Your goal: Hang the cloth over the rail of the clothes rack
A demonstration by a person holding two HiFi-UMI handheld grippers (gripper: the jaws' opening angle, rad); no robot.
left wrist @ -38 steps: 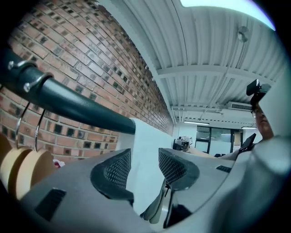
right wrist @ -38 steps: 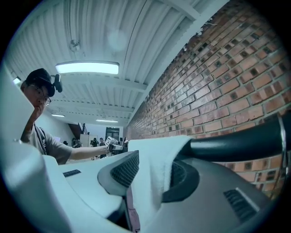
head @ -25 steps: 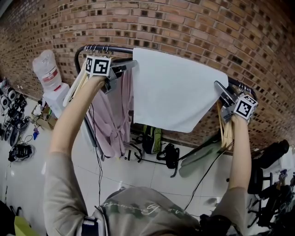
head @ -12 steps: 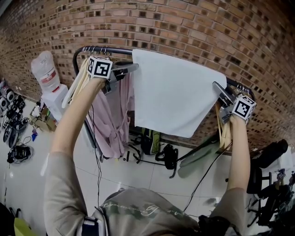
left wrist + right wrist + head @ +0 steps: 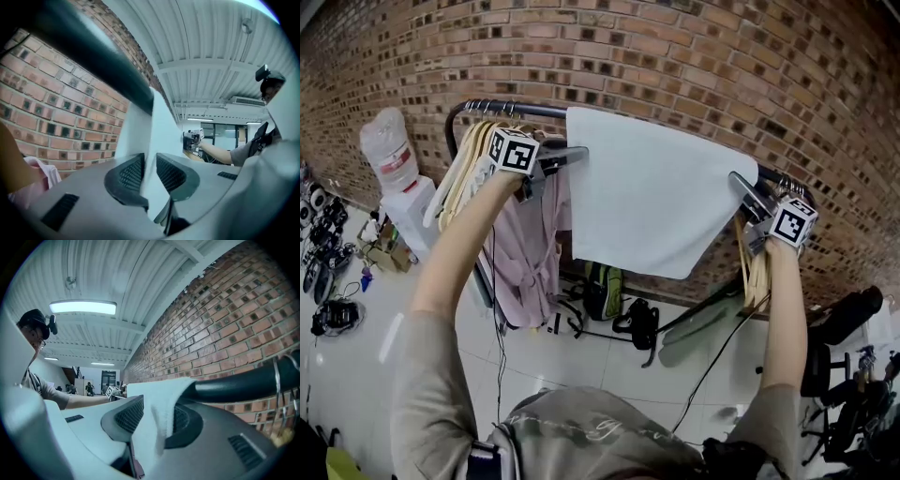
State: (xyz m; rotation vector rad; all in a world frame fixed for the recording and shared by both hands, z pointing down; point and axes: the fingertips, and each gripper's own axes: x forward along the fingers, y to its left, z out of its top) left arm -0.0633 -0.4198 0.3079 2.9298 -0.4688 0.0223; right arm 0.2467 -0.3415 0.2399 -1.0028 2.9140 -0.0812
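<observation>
two grippers are up at the clothes rack, one at each side of the white cloth [image 5: 652,202]. the cloth hangs draped over the dark rail [image 5: 546,112] in front of the brick wall [image 5: 694,56], and its lower edge climbs toward the right-hand side. left gripper [image 5: 582,154] sits at the cloth's 9 o'clock edge, near the top, pointing across toward 3 o'clock. in the left gripper view its pads [image 5: 129,176] stand nearly together with the cloth's edge running between them. no gap shows on either side, so it reads as a light pinch on the cloth, and these jaws have just been opening a little. right gripper [image 5: 737,181] is at the cloth's 3 o'clock corner, pointing toward 10 o'clock. in the right gripper view its jaws are clamped on a bunched fold of the cloth, with the rail passing just beyond at 3 o'clock. both of the person's arms are raised to rail height. a pink garment [image 5: 530,244] hangs from the rail at the cloth's 8 o'clock, just beside it and partly behind the left arm. a bunch of wooden hangers [image 5: 464,173] fans out at the rail's far end, at 9 o'clock from the left gripper. more hangers [image 5: 757,267] dangle at 6 o'clock under the right gripper. a water bottle [image 5: 386,150] stands well apart at 9 o'clock, and dark bags [image 5: 619,300] lie on the floor at 6 o'clock below the cloth.
</observation>
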